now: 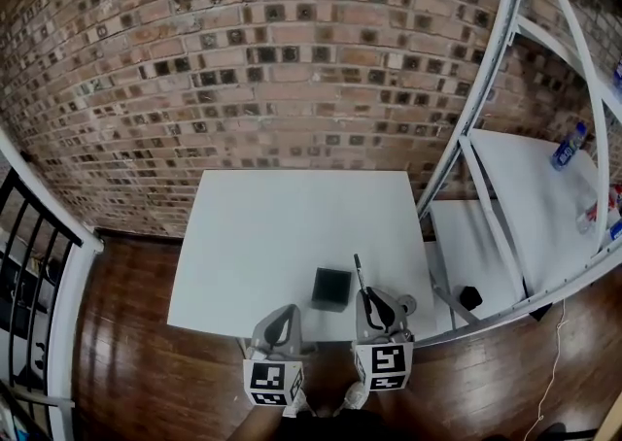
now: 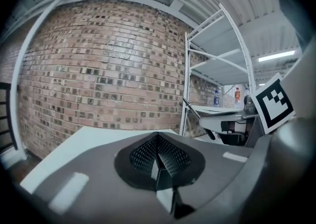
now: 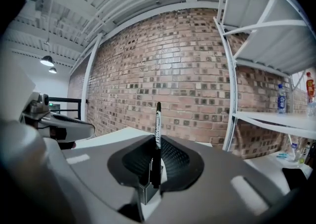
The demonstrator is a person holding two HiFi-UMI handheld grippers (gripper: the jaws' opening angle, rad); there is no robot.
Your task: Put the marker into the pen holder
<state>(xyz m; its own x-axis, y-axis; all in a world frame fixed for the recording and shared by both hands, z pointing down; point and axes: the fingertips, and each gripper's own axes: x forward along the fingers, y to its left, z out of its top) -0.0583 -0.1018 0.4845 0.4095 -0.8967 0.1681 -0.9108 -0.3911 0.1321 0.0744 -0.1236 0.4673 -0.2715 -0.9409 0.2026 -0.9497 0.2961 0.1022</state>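
A marker (image 3: 157, 125) stands upright, clamped between the jaws of the right gripper (image 1: 374, 313), over the near edge of a white table (image 1: 272, 225). Just to its left on the table sits a square black pen holder (image 1: 331, 288). The left gripper (image 2: 158, 161), its jaws pressed together on nothing, hangs by the same edge. A brick wall (image 1: 243, 60) rises behind

White table (image 1: 282, 225) up against the brick wall (image 1: 262, 70), dark wooden floor (image 1: 126, 332) around it. To the right, a white shelving rack (image 1: 525, 196), a blue-labelled bottle (image 1: 569, 146) upright on its shelf, a small black object (image 1: 470, 297) lower down. Black railing (image 1: 34, 254) far left.
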